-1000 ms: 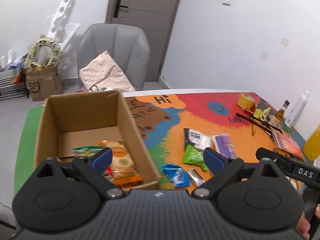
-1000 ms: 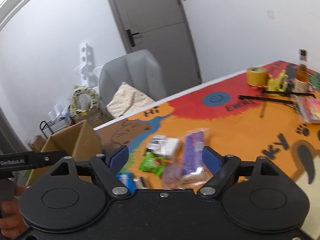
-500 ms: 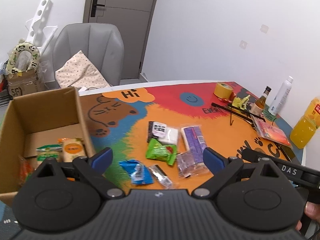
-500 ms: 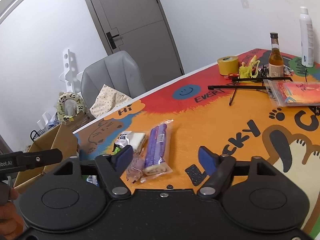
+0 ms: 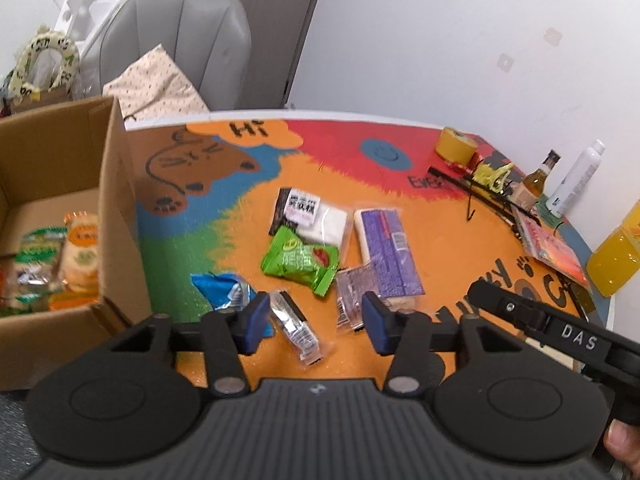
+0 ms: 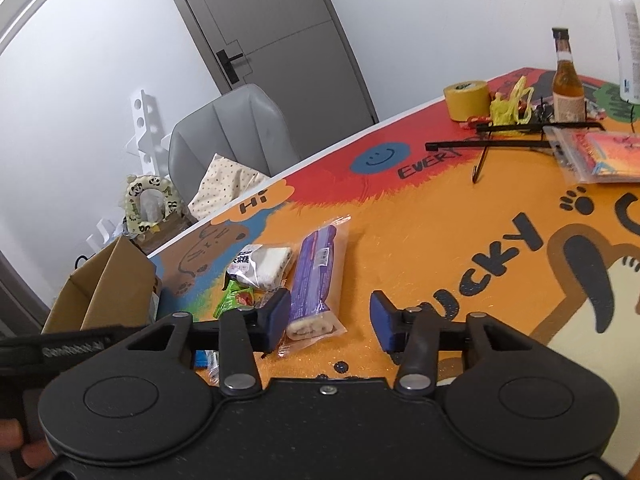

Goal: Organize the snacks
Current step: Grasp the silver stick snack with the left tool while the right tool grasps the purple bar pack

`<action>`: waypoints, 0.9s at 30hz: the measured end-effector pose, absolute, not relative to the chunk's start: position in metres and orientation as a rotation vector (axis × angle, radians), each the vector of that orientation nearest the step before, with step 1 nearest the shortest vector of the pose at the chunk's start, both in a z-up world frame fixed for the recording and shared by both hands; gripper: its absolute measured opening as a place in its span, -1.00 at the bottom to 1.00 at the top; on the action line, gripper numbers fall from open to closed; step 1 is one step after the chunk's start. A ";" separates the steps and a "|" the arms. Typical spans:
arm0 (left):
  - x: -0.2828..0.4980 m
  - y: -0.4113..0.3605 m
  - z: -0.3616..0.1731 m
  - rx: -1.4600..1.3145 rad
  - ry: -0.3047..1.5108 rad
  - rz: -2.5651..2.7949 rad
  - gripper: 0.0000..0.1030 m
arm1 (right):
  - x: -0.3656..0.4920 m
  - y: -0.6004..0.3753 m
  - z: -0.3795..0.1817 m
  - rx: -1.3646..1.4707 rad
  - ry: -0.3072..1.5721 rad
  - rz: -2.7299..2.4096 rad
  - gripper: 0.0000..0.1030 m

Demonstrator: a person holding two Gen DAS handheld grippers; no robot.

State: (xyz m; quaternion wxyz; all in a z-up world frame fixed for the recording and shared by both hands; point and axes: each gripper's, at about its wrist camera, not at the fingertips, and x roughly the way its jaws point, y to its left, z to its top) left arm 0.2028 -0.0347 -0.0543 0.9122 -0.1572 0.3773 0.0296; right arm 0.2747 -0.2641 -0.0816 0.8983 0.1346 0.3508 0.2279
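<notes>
Loose snacks lie on the colourful table mat: a green pack (image 5: pixel 300 260), a black-and-white pack (image 5: pixel 300 208), a purple roll pack (image 5: pixel 388 252), a blue pack (image 5: pixel 222 292), a clear pack (image 5: pixel 352 296) and a small silver bar (image 5: pixel 296 324). My left gripper (image 5: pixel 316 322) hovers low over the silver bar. Its jaws are closing, the bar shows between them, and the pads do not press it. My right gripper (image 6: pixel 330 320) is closing by the near end of the purple roll pack (image 6: pixel 320 272), which lies beside its left finger (image 6: pixel 278 316), untouched.
An open cardboard box (image 5: pixel 116 200) with several snacks inside stands at the table's left. At the far right are a tape roll (image 5: pixel 456 146), bottles (image 5: pixel 536 184), an orange drink (image 5: pixel 616 256), a black hanger (image 6: pixel 500 144) and a bagged book (image 6: pixel 600 152). A grey chair (image 5: pixel 180 40) stands behind.
The left gripper has swung right from over the box to the loose snacks and dropped lower. The right gripper has come down by the purple roll. Both sets of jaws have narrowed.
</notes>
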 end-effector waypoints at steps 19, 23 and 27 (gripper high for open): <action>0.236 -0.036 -0.097 -0.306 0.843 0.117 -0.26 | 0.318 -0.231 -0.121 0.294 0.823 0.486 -0.13; 0.239 -0.034 -0.098 -0.290 0.841 0.120 -0.47 | 0.320 -0.222 -0.123 0.281 0.830 0.498 -0.12; 0.240 -0.033 -0.099 -0.279 0.837 0.114 -0.64 | 0.320 -0.217 -0.122 0.239 0.826 0.495 -0.29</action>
